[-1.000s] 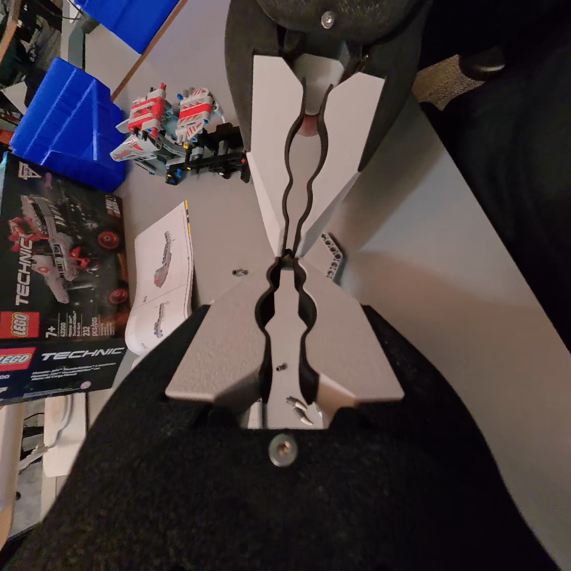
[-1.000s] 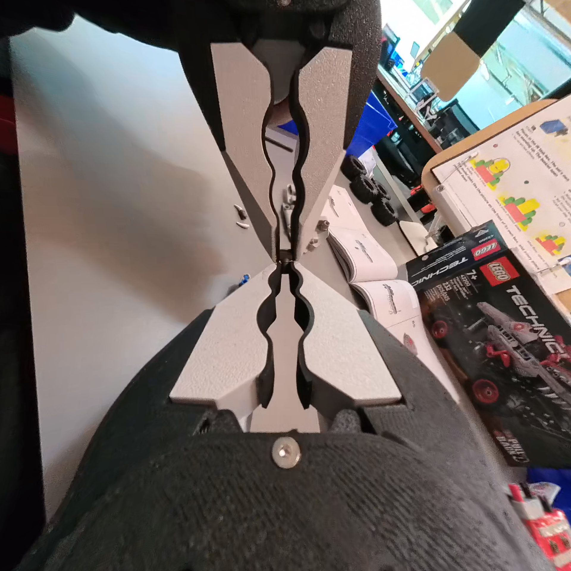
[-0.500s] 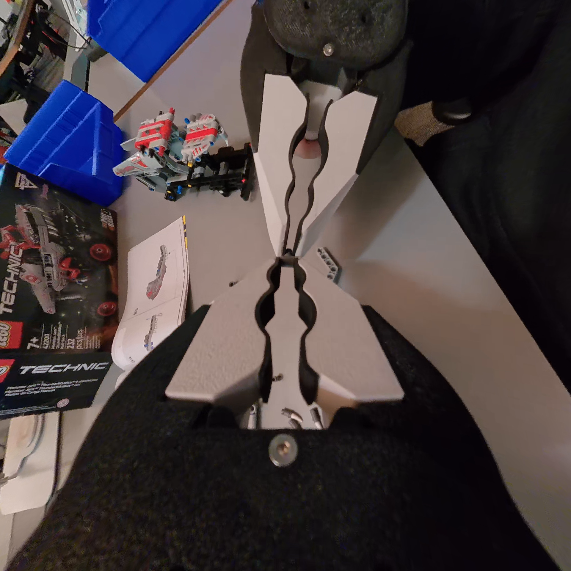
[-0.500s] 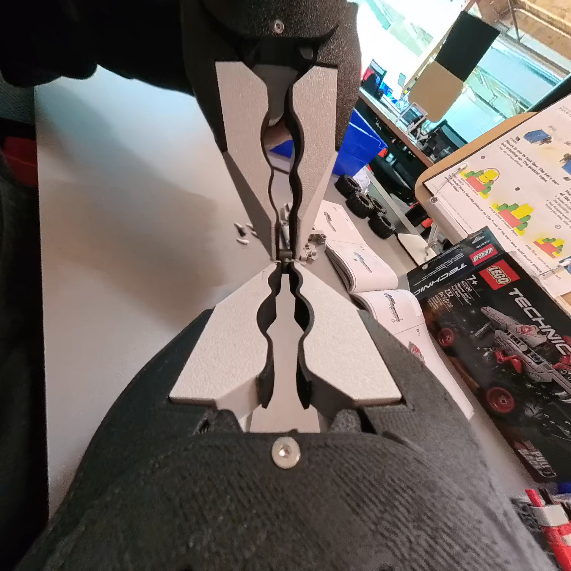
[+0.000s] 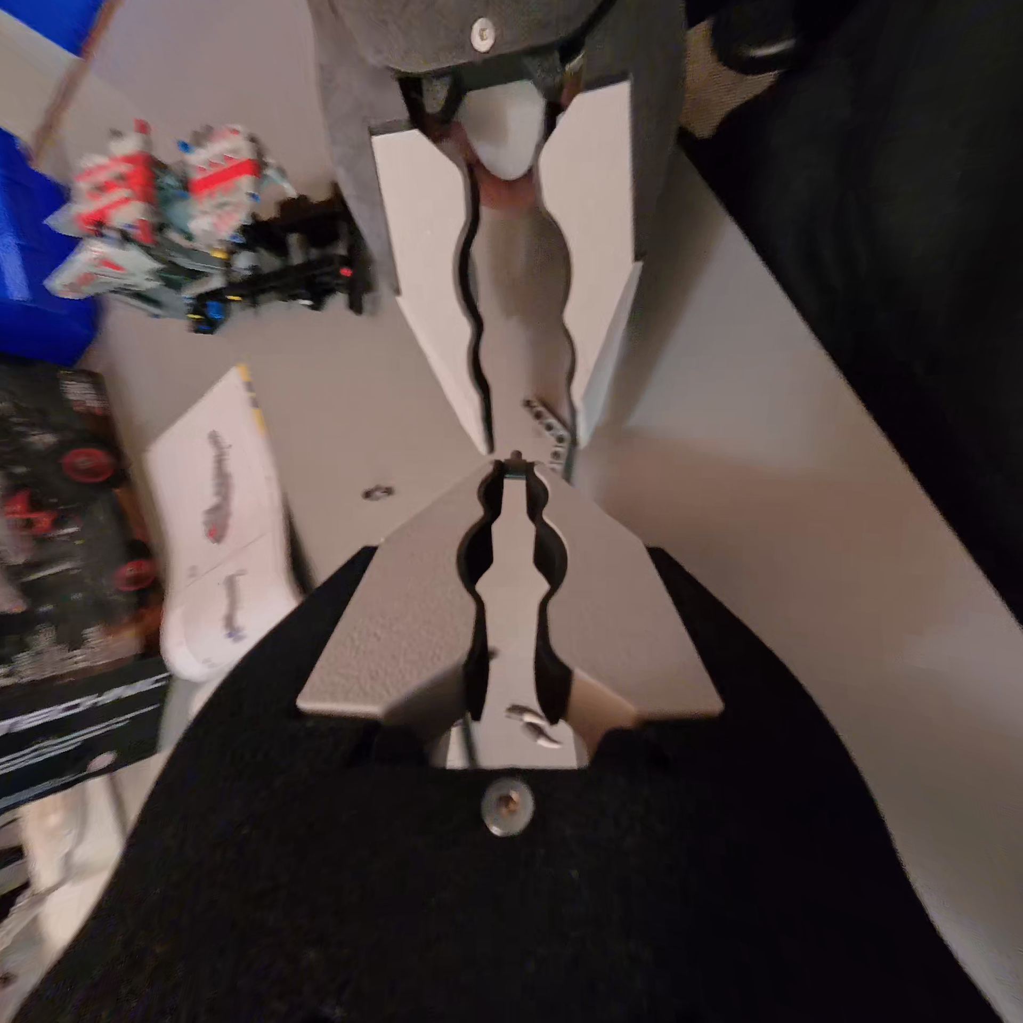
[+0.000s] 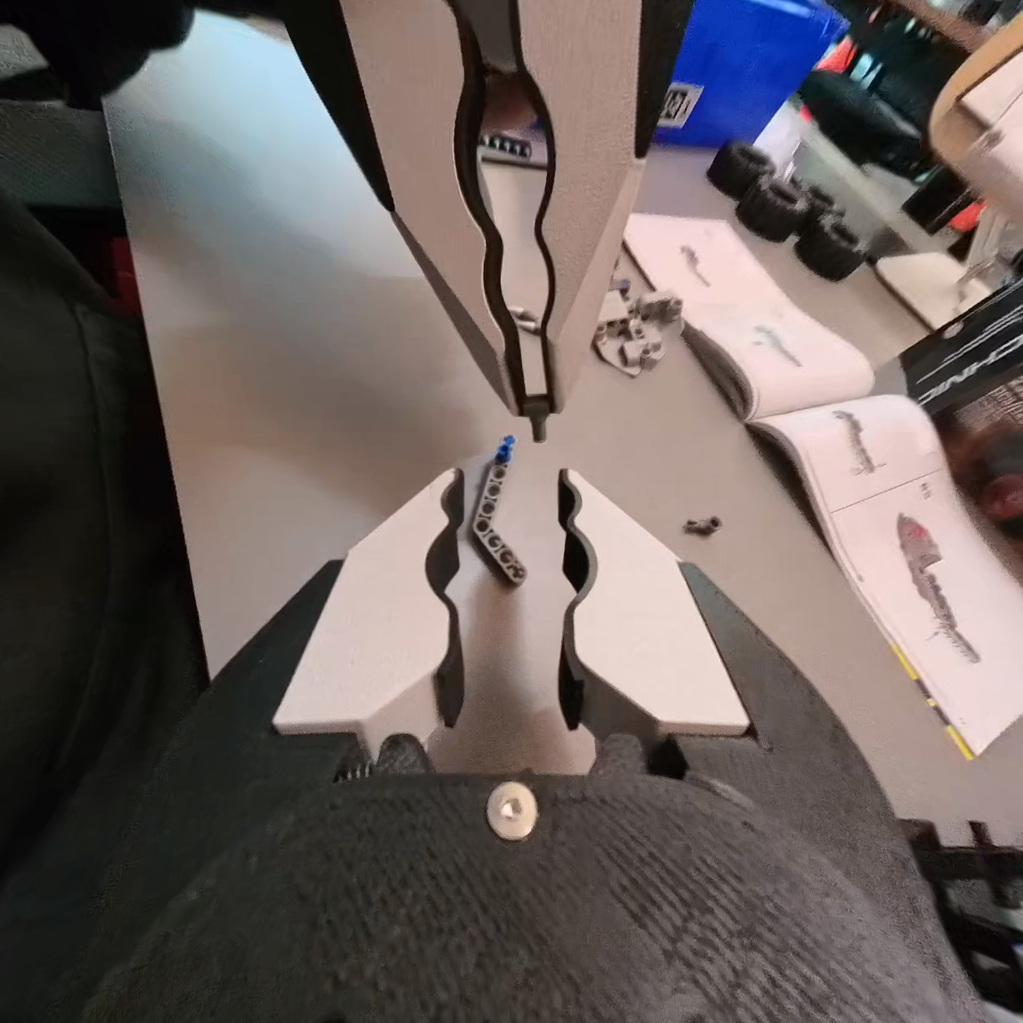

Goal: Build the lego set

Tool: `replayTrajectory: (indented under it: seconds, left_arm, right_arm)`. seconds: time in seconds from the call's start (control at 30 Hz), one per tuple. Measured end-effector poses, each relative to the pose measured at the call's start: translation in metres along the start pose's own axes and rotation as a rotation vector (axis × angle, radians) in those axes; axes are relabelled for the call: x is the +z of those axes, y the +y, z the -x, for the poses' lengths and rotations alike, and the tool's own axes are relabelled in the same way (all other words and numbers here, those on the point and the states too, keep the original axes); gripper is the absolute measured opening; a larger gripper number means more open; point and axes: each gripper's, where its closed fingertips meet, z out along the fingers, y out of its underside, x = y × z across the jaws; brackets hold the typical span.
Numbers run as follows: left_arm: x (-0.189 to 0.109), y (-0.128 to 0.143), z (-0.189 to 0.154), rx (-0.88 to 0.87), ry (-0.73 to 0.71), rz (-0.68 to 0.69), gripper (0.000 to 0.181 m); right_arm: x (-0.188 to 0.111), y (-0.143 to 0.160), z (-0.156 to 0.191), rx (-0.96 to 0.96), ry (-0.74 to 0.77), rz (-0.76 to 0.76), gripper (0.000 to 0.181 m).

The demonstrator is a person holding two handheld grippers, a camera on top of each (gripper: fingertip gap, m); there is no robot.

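My left gripper is shut on a small dark grey pin. In the right wrist view the left gripper comes from the top with the pin sticking out of its tips. My right gripper is open and empty, its tips a short way from the pin. It faces the left gripper tip to tip in the left wrist view. A grey bent beam with a blue pin at its far end lies on the grey table below, between the right fingers.
A partly built red, white and black vehicle sits at the back left by blue bins. An open instruction booklet, the set's box, black wheels, a small grey sub-assembly and loose small pieces lie around. Left and right tips are no more than a few centimetres apart.
My right gripper has opened and let go of the pin that both grippers held tip to tip. The two grippers have drawn slightly apart. The left keeps the pin.
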Motion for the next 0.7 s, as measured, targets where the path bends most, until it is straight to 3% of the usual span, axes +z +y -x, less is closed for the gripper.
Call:
replayTrajectory:
  seconds: [0.03,0.3,0.37,0.7]
  left_arm:
    - [0.002,0.001,-0.003,-0.021,0.038,0.008,0.004]
    - [0.01,0.018,-0.01,-0.025,0.179,0.207,0.005]
    - [0.013,0.019,-0.012,-0.012,0.195,0.24,0.005]
    - [0.016,0.023,-0.013,-0.028,0.289,0.375,0.004]
  right_arm:
    - [0.003,0.003,0.001,0.0,0.008,0.008,0.031]
    - [0.02,0.027,0.005,0.039,-0.04,0.174,0.017]
    - [0.021,0.027,0.009,0.032,-0.084,0.175,0.007]
    - [0.023,0.028,0.009,0.122,-0.179,0.178,0.006]
